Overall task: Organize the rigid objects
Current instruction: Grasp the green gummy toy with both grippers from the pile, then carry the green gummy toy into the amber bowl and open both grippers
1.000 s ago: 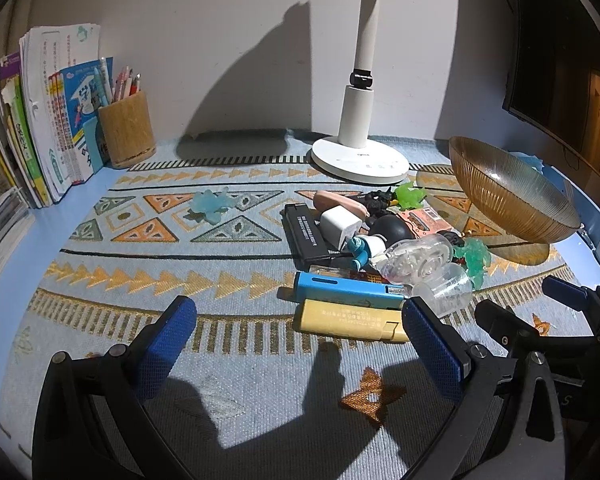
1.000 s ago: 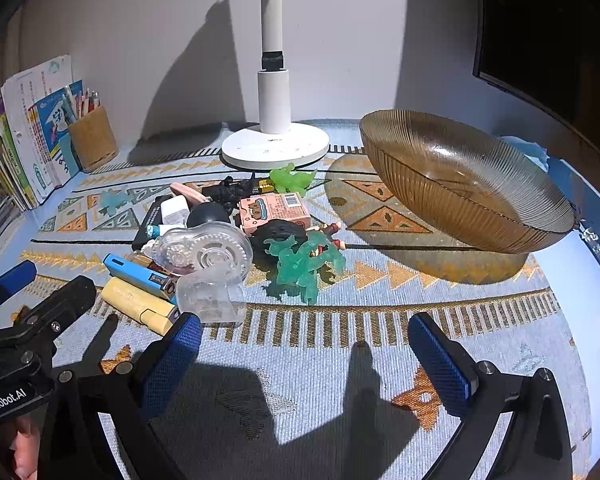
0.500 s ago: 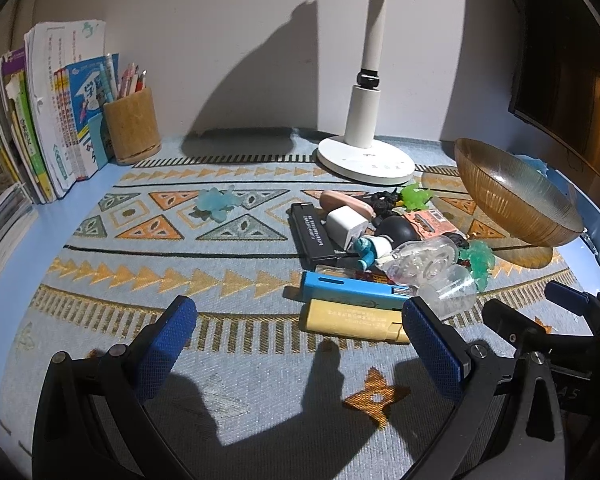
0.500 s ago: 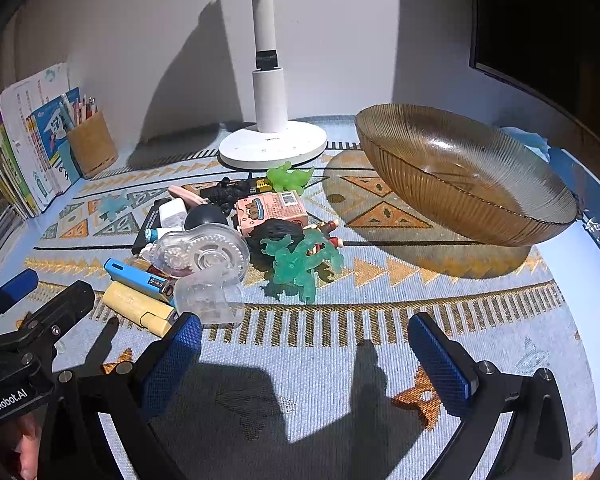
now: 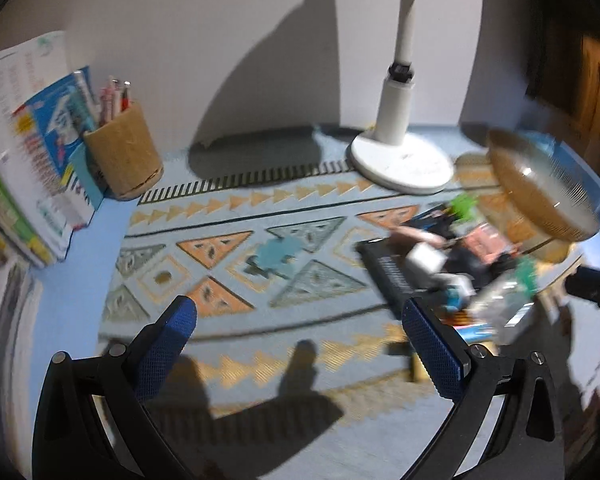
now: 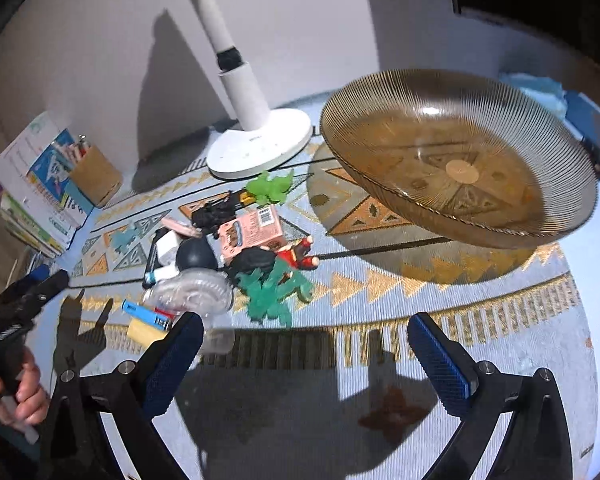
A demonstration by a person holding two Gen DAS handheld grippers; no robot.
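The left gripper (image 5: 300, 334) has its jaws wide apart and holds nothing. It hangs over a bare part of the patterned cloth (image 5: 260, 264) that covers the surface. This view is blurry.

The right gripper (image 6: 304, 354) also has wide jaws with nothing between them. It hangs over the cloth, just in front of the pile of small things (image 6: 236, 256).

The pile sits in the middle of the cloth, in front of the white lamp base (image 6: 260, 148). In it are a pink box (image 6: 250, 232), a dark green toy (image 6: 274, 292), a light green toy (image 6: 270, 188), a clear round tape holder (image 6: 192, 290), a blue bar (image 6: 146, 314) and a yellow bar (image 6: 144, 332). The two bars lie side by side at the near left edge of the pile. The yellow bar is partly hidden behind the right gripper's left finger.

A big brown glass bowl (image 6: 460, 168) stands to the right of the pile, apart from it. It leans to one side and nothing is in it.

At the far left, a brown cup of pens (image 5: 122, 156) stands next to a row of books (image 5: 28, 140) by the wall.
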